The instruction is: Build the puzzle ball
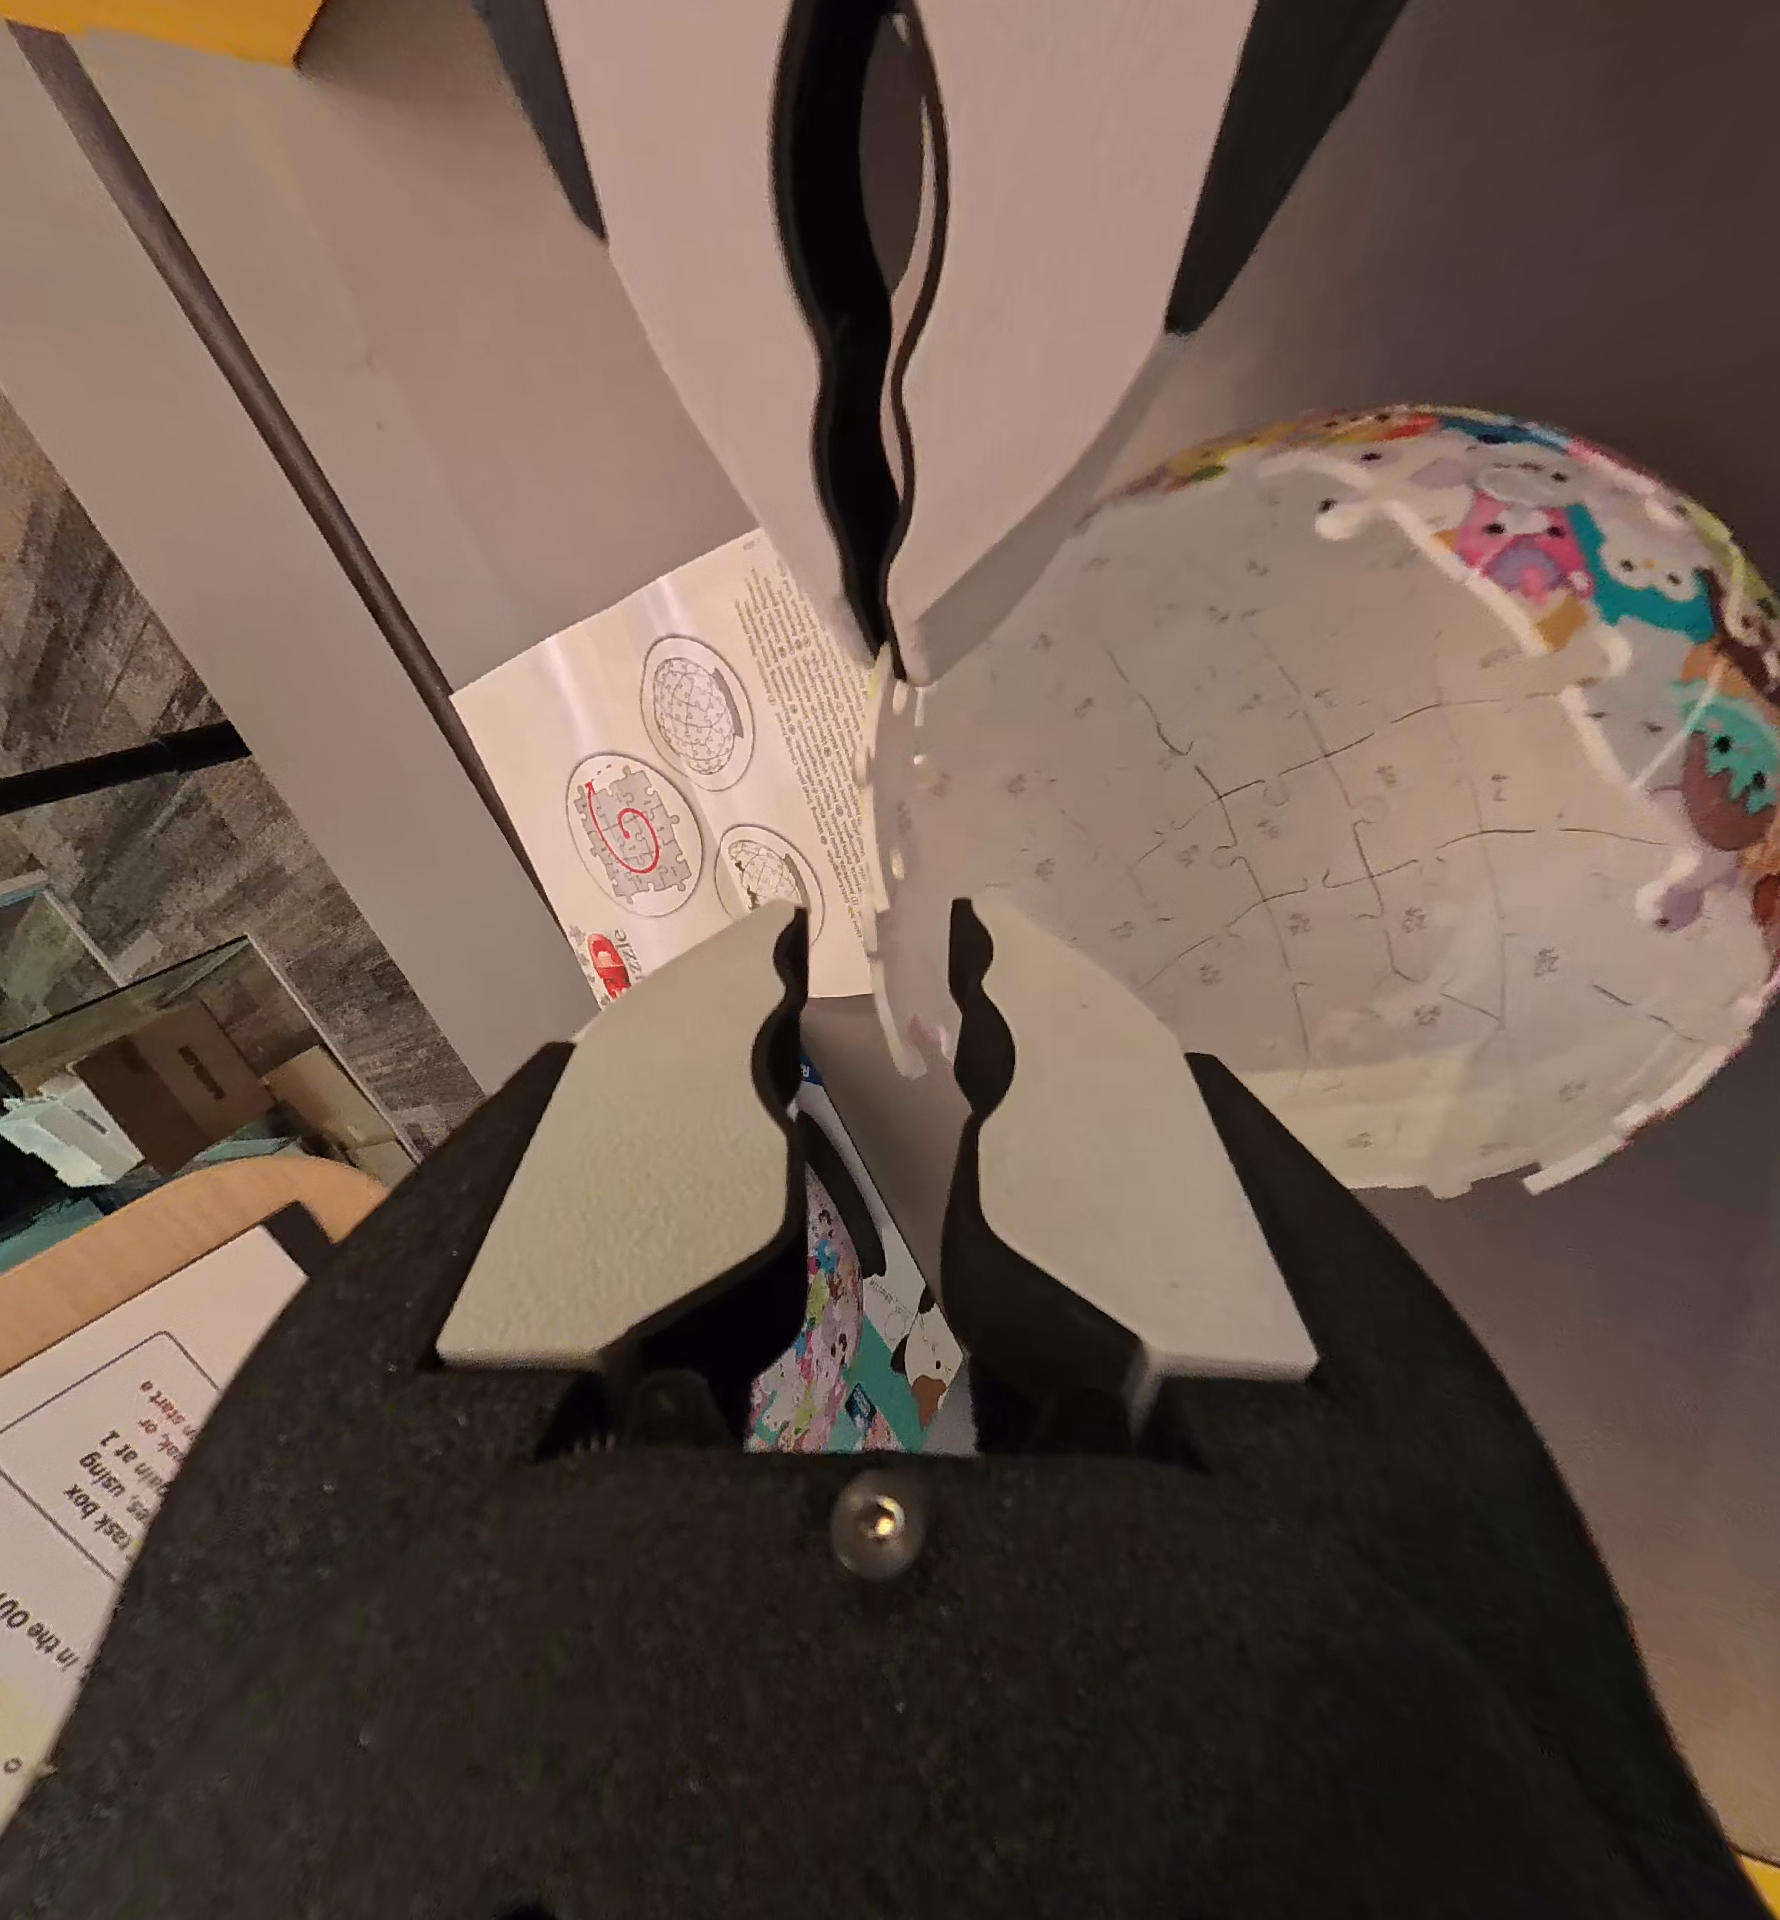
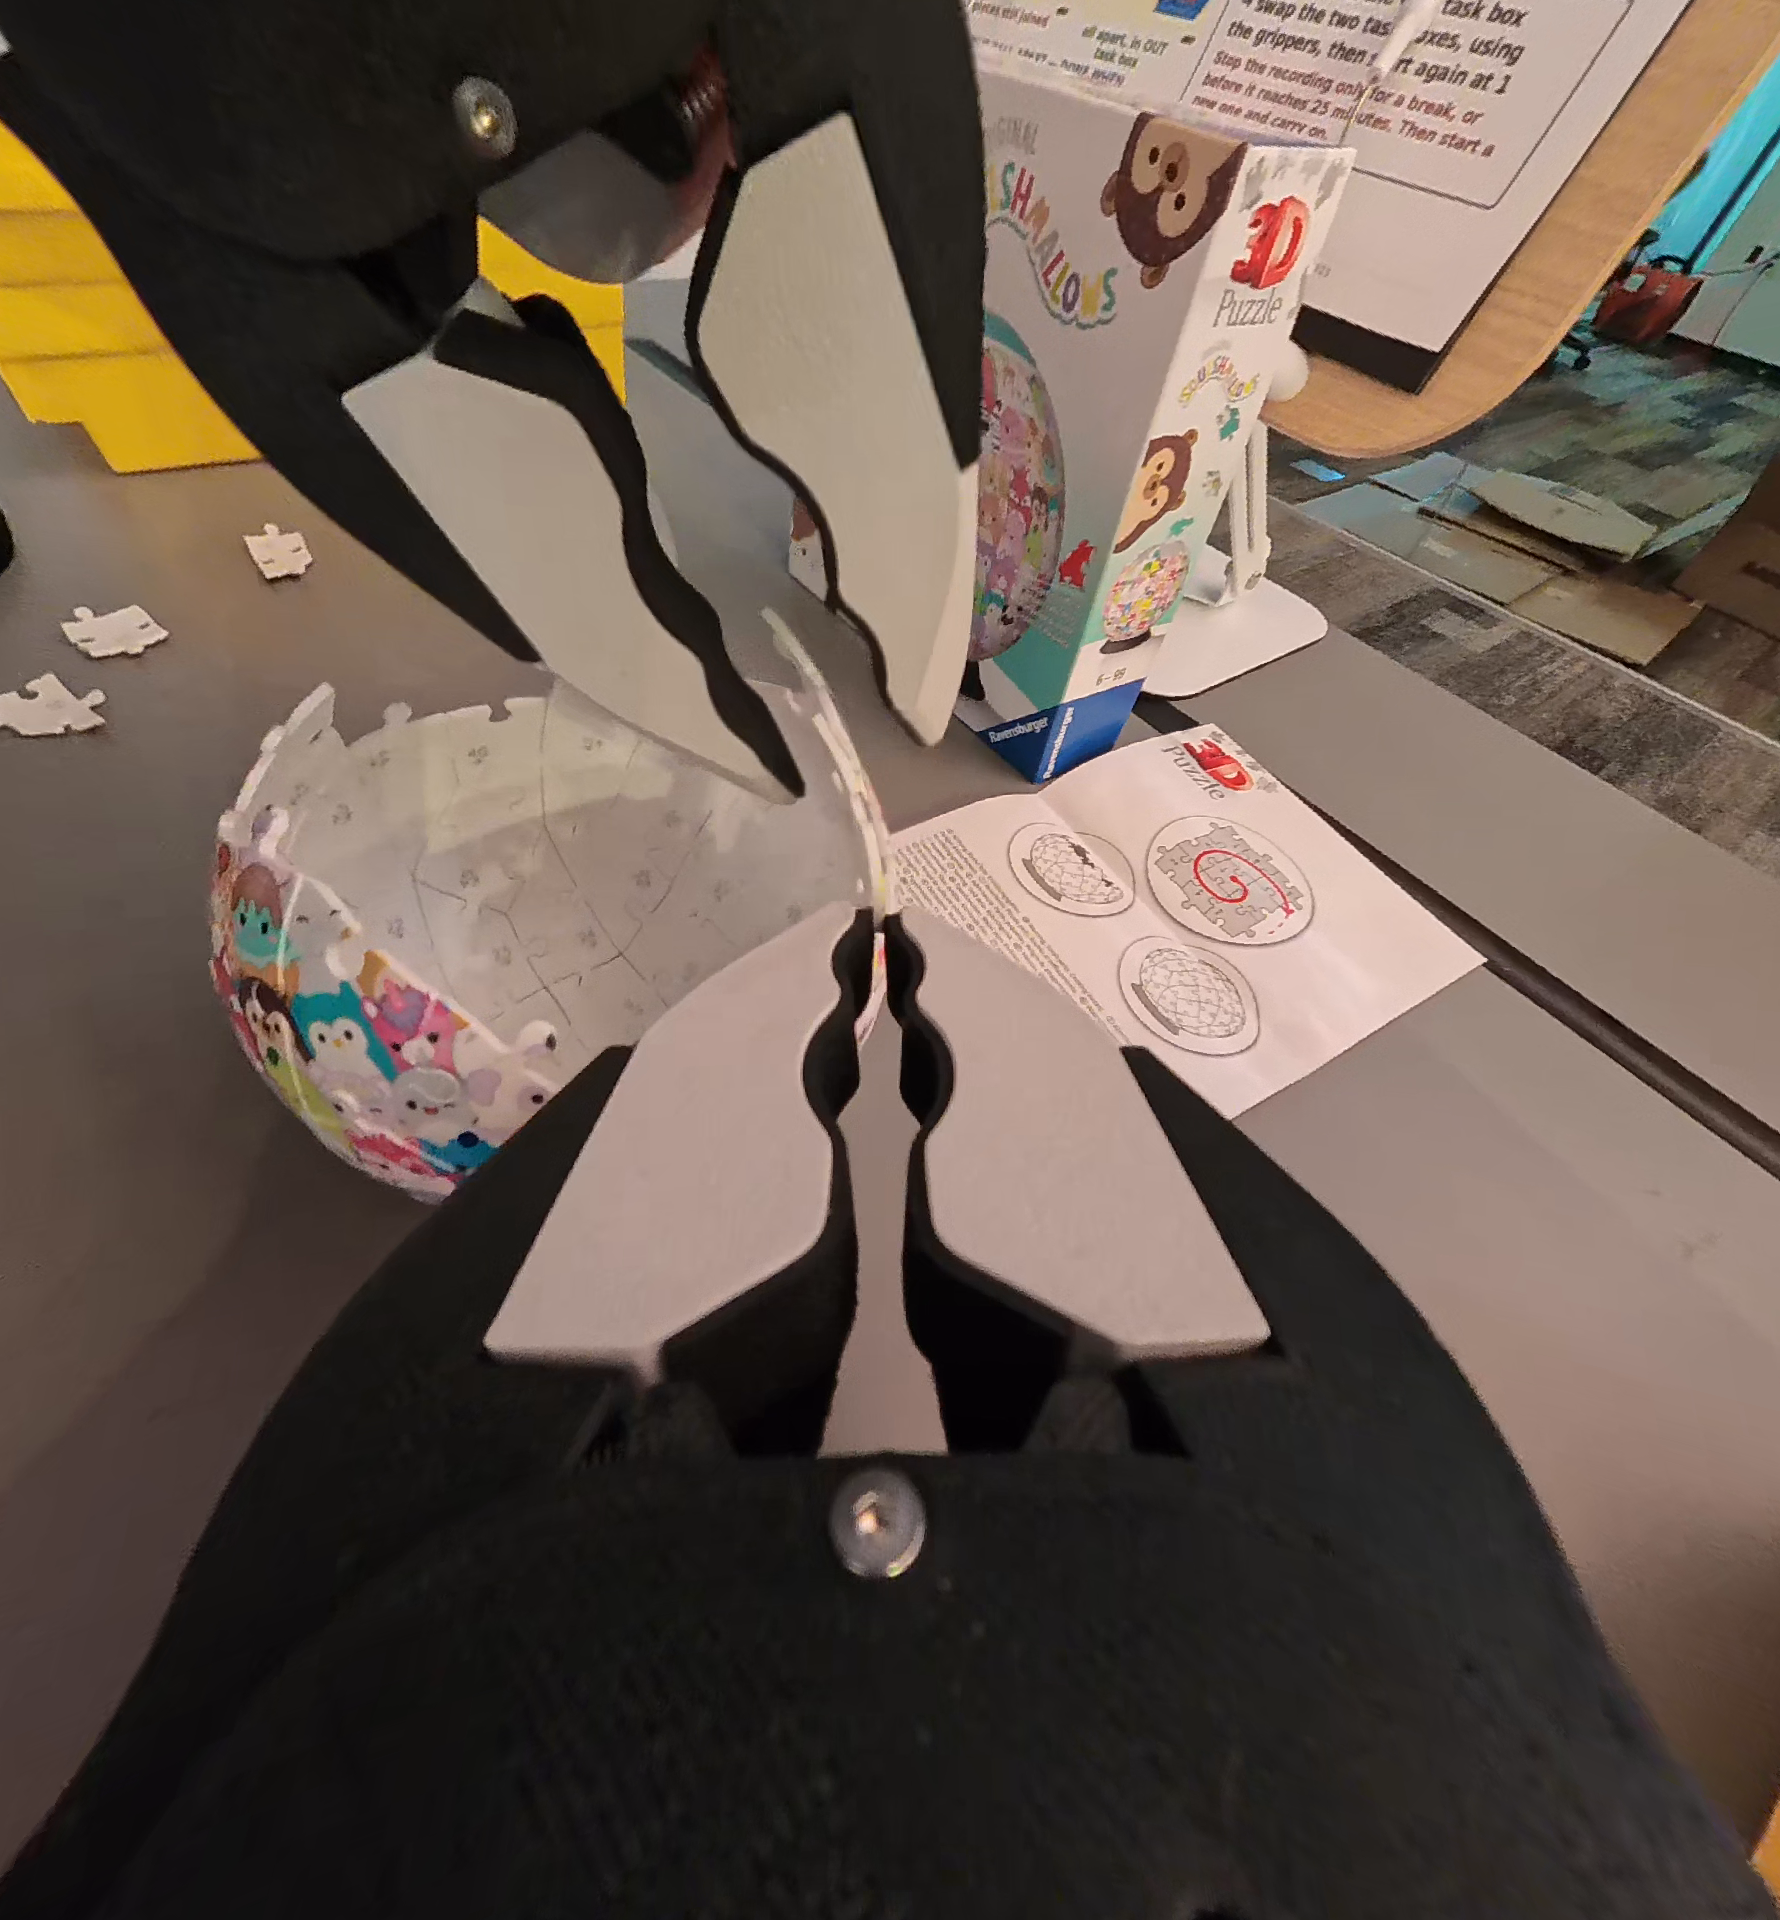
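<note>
The right gripper (image 2: 881, 920) is squeezed tight on the thin rim of the puzzle ball (image 2: 512, 914). Its two fingers are flat and pale grey, with wavy black rubber on the inside, and they sit in a rough black body with a shiny round screw in the middle.

The left gripper (image 1: 875, 914) has its fingers apart. The curved rim of the ball passes between them, and I cannot tell if they touch it. From the right wrist view this gripper (image 2: 855, 769) comes down from above, with one finger inside the bowl and one outside.

The puzzle ball is only partly built. It looks like an open bowl with a bumpy, toothy edge. The inside (image 1: 1333, 831) is smooth and white, with thin lines where the pieces join and small grey numbers. The outside is bright, with cartoon animals in pink, teal and brown. It sits on a smooth dark grey table (image 2: 138, 1351).

Just beside the ball lies a folded white paper sheet (image 2: 1177, 925) with round drawings on it. Behind it stands the tall puzzle box (image 2: 1156, 436), shiny card with the same cute animals. Three loose puzzle pieces (image 2: 112, 629) lie white side up on the table, well apart from the ball. Farther back there is something flat and yellow (image 2: 86, 343) with folds.
</note>
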`<action>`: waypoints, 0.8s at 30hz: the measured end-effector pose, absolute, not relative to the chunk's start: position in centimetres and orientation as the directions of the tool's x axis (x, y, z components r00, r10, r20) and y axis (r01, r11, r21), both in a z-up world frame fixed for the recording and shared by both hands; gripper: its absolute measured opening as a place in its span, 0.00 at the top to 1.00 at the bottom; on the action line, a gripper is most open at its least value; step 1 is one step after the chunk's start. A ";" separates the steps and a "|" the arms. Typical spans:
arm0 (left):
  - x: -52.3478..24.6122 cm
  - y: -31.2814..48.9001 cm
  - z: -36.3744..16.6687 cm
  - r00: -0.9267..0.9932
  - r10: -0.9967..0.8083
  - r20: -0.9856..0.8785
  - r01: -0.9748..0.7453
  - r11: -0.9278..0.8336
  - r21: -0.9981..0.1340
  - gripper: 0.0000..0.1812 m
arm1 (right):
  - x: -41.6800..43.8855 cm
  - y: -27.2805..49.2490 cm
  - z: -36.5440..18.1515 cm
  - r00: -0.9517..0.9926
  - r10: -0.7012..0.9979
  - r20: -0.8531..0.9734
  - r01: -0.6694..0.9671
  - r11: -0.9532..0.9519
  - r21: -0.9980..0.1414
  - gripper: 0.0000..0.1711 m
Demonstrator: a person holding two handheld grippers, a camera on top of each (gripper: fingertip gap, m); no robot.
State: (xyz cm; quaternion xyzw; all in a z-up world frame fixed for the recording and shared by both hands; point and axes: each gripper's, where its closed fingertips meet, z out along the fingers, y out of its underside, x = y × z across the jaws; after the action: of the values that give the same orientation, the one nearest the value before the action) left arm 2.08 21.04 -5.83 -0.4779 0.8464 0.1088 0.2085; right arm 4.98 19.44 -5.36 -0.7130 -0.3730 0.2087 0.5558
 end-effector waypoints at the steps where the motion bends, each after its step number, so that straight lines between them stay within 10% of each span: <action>1: 2.1 21.2 -5.8 -0.450 -0.765 -0.461 -0.856 0.516 -0.020 0.86 | 5.0 19.4 -5.4 0.637 0.764 0.107 0.293 -0.111 -0.950 0.98; 24: 1.3 21.0 -6.1 -0.444 -0.775 -0.450 -0.860 0.509 -0.027 0.91 | 5.4 19.3 -5.1 0.620 0.784 0.020 0.211 -0.143 -0.967 0.98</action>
State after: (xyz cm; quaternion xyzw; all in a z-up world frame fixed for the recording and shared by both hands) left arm 1.26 21.01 -6.13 -0.4846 0.8435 0.1031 0.2076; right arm 5.39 19.34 -5.11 -0.7102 -0.3503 0.2590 0.5530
